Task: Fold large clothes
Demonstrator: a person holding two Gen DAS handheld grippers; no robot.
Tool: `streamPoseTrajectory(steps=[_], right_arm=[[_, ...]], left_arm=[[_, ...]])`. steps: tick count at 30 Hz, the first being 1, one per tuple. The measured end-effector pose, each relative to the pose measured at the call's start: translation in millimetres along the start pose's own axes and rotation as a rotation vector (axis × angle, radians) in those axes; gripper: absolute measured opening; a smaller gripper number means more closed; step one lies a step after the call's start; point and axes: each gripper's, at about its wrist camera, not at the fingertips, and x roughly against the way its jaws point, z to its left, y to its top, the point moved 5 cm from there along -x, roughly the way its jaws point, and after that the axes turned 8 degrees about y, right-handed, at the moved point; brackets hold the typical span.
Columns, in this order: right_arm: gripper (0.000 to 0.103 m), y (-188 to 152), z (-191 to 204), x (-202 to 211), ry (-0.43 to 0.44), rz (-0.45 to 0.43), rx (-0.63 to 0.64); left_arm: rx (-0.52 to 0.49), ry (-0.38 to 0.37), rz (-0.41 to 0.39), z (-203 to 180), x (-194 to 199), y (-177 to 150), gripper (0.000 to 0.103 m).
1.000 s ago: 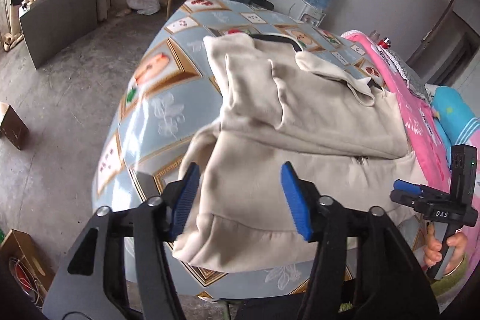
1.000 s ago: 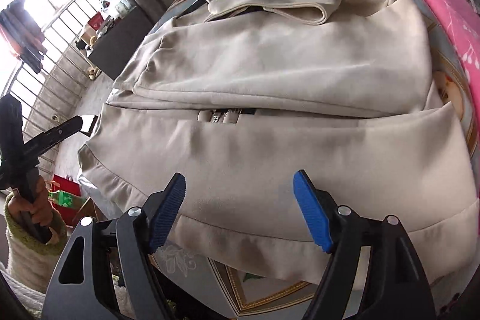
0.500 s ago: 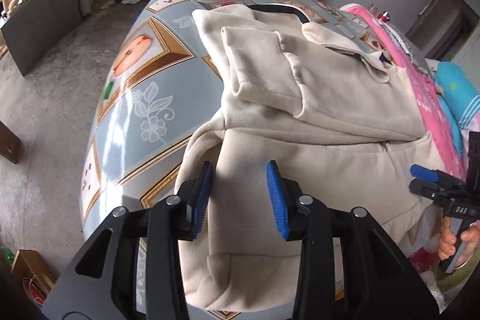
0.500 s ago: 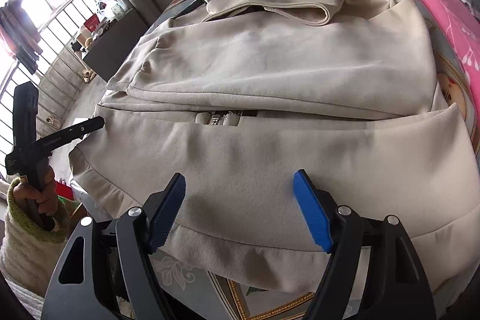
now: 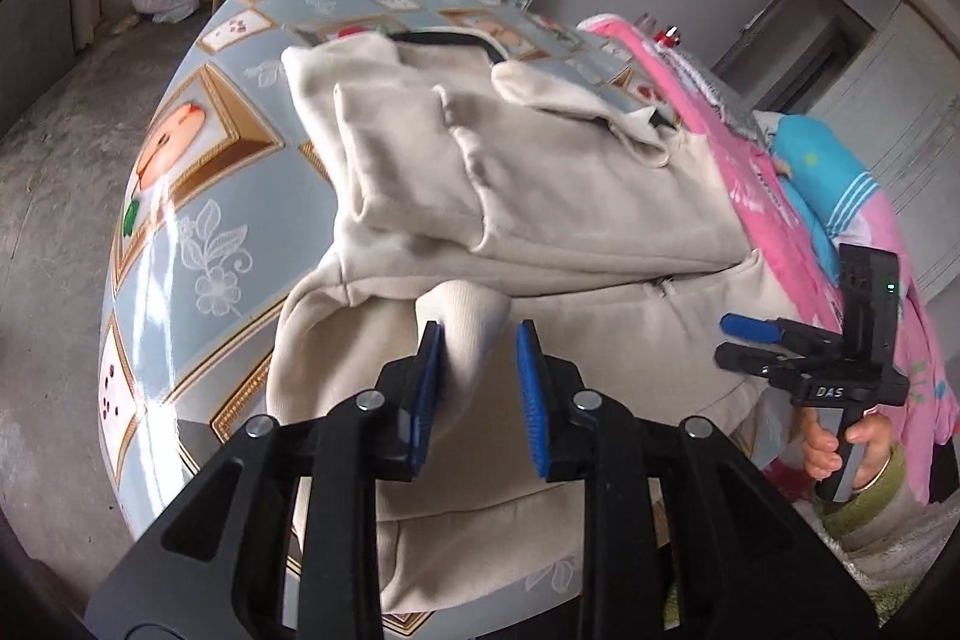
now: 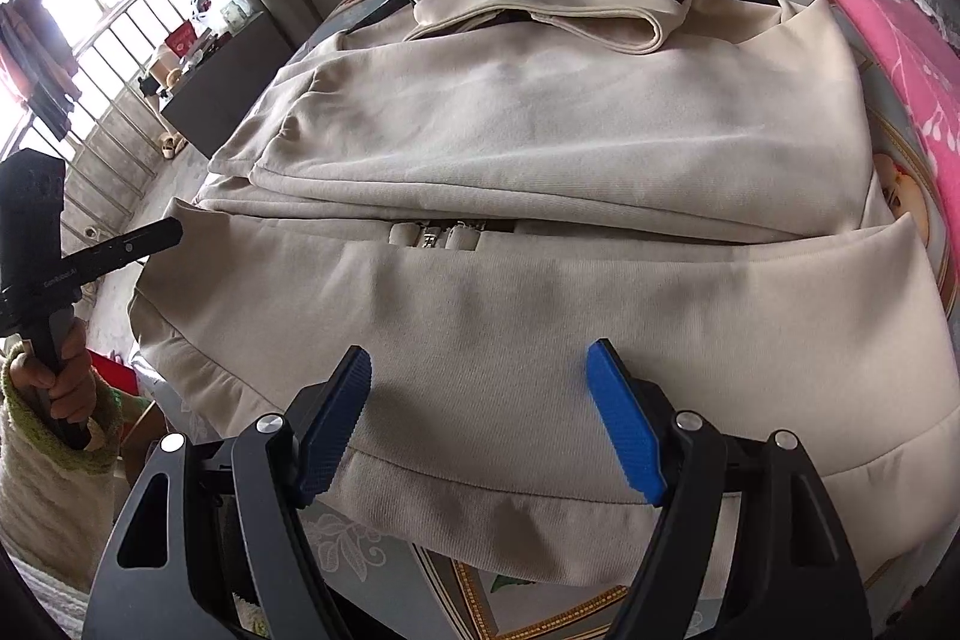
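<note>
The cream jacket [image 6: 540, 148] lies spread on the patterned desk [image 5: 180, 196], sleeves folded across the chest, hem hanging over the near edge. My left claw [image 5: 477, 388] is clenched on a raised pinch of cloth near the hem's left corner. My right claw [image 6: 480, 415] hovers released above the hem, jaws wide, touching nothing I can confirm. Judgement: the fabric is thick, soft fleece, fairly heavy, limp rather than stiff; it will sag between grips, so the ribbed hem band at both corners is the sound hold. Both claws point forward along the desk, low over the garment, level with each other.
</note>
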Motion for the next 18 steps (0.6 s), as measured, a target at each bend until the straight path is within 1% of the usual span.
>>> streamPoseTrajectory(steps=[4,7,10,13,16,17,18], right_arm=[[0.073,-0.3,0.3,0.2,0.001,-0.003,-0.004],[0.073,-0.4,1.3,-0.2,-0.007,-0.002,0.003],[0.073,-0.4,1.0,-0.1,-0.009,-0.004,0.006],[0.073,-0.4,0.7,-0.2,-0.007,-0.005,0.005],[0.073,-0.4,0.3,-0.2,-0.003,-0.006,0.004],[0.074,-0.5,0.4,-0.1,0.000,-0.007,0.004],[0.076,-0.5,0.6,-0.2,0.005,-0.008,0.003]], left_arm=[[0.033,0.014,0.023,9.1,-8.8,1.0,0.024],[0.038,0.075,0.063,14.6,-19.3,2.4,0.024],[0.042,0.083,0.078,14.7,-23.9,2.8,0.024],[0.006,0.102,0.067,8.4,-21.3,0.8,0.023],[-0.071,0.066,0.019,-10.3,-8.0,-0.6,0.023],[-0.101,0.069,0.016,-15.6,-5.5,-1.8,0.023],[-0.118,0.089,0.023,-17.7,-6.2,-2.7,0.023]])
